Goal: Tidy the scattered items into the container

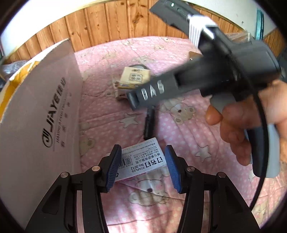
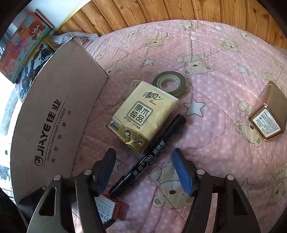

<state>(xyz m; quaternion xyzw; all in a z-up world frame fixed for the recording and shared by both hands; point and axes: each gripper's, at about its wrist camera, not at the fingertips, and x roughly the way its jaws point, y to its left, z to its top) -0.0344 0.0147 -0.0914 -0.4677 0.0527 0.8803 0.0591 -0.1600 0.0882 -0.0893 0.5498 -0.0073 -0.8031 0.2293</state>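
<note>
My left gripper has jaws open astride the staple box; my right gripper, open, straddles the marker. I'd lower squarely, then close. The cardboard box sits at nine o'clock.

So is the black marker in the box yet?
No, out. The black marker lies on the pink quilt, beside the cardboard box.

Home bedroom: pink teddy-bear quilt (bedding), wood-panelled wall.
</note>
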